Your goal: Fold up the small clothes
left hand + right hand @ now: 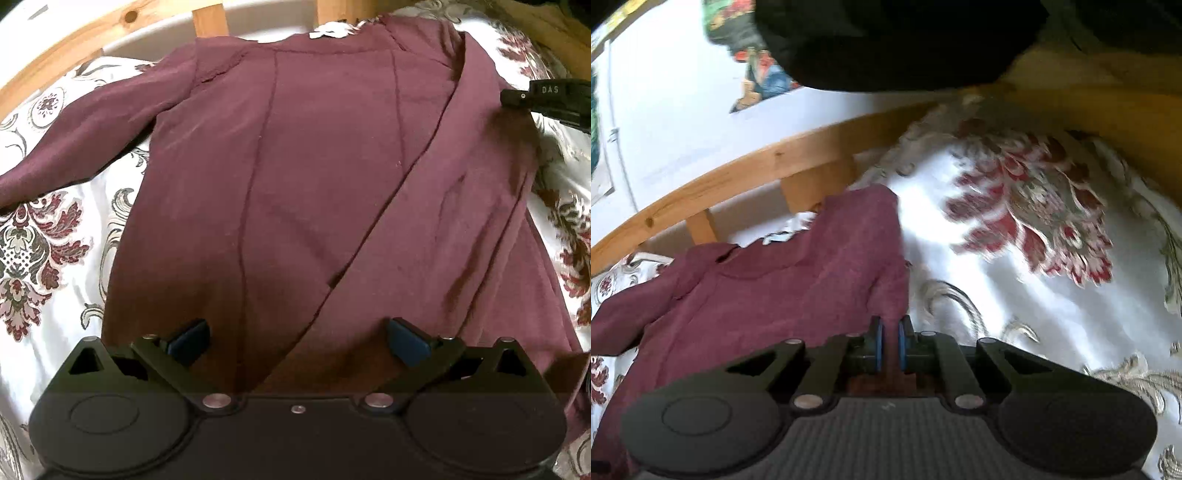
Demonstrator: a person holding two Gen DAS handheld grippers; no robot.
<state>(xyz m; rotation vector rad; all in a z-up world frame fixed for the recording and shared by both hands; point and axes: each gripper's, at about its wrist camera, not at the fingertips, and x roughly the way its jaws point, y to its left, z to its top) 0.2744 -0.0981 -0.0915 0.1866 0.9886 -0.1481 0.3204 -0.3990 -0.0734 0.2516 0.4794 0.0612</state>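
Maroon top [295, 166] spread flat across the centre of the left wrist frame, one sleeve folded diagonally over the body, on the floral bedspread [48, 236]. Right gripper [890, 345] clenched on the garment's edge, fabric pinched between blue pads. Left gripper [297, 341] hangs released, low over the hem. Wooden bed rail [738, 166] upper left.

We can't see all of the dark red top [314, 177]: its left sleeve runs off the pic's edge & the left gripper [297, 341] hides its bottom hem. In the right wrist view the flowery bed cover [1027, 229] is blurry. A big black thing [894, 40] up top is cut off; we can't tell what it is.
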